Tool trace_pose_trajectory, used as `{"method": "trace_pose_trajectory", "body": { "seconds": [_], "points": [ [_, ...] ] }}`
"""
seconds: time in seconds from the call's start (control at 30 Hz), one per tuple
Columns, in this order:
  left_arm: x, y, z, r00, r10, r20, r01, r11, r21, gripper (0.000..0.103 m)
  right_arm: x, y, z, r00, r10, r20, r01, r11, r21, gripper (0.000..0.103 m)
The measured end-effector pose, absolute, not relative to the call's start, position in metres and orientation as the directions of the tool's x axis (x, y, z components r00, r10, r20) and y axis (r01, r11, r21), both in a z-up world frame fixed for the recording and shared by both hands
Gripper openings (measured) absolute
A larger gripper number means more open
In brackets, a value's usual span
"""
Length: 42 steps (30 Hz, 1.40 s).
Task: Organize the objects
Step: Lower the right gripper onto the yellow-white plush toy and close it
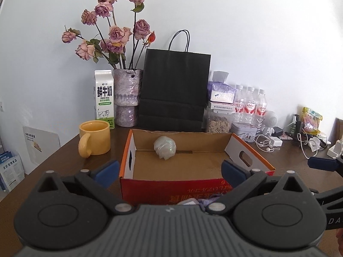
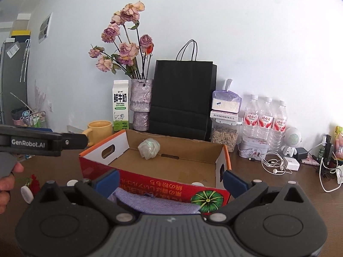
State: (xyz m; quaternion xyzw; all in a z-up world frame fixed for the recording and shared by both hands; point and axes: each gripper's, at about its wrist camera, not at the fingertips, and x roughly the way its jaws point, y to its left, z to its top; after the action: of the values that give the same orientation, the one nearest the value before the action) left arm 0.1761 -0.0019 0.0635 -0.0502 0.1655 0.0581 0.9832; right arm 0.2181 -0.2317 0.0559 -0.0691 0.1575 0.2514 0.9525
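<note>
Currently, step in hand: judged from the layout, picking the next loose item to go into the cardboard box (image 1: 193, 167); nothing is gripped yet.
Left gripper (image 1: 170, 172): jaws spread wide and empty, blue pads either side of the box's near red wall.
Right gripper (image 2: 171, 181): also spread wide and holding nothing, hovering above a folded lavender cloth (image 2: 154, 201) that lies on the table just in front of the box.
Box contents: one pearly crumpled bag (image 1: 165, 147) resting on the floor against the far wall; the rest of the floor is bare.
Likely next target: the lavender cloth, nearest the right gripper; a yellow mug (image 1: 95, 137) stands left of the box, and a small red flower (image 2: 34, 182) lies at the table's near left.
Doing it well: lower the right jaws straight over the cloth's thick fold, close on several layers so it lifts as one, then clear the red wall before releasing.
Caution: soft cloth may drape and snag the box rim; lift high enough.
Left gripper's role: it could steady the light box if it slides.
</note>
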Motion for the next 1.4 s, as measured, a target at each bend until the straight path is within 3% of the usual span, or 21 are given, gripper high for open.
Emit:
{"method": "trace_pose_trajectory", "body": {
  "seconds": [0.7, 1.4],
  "points": [
    [0.082, 0.021, 0.010, 0.886, 0.079, -0.457, -0.112, 0.993, -0.046, 0.103, 0.126, -0.271, -0.001, 0.754, 0.497, -0.429, -0.535, 0.844, 0.037, 0.103],
    [0.078, 0.031, 0.003, 0.870, 0.097, -0.483, -0.135, 0.990, -0.044, 0.103, 0.171, -0.233, -0.022, 0.565, 0.620, -0.545, -0.744, 0.669, -0.011, 0.103]
  ]
}}
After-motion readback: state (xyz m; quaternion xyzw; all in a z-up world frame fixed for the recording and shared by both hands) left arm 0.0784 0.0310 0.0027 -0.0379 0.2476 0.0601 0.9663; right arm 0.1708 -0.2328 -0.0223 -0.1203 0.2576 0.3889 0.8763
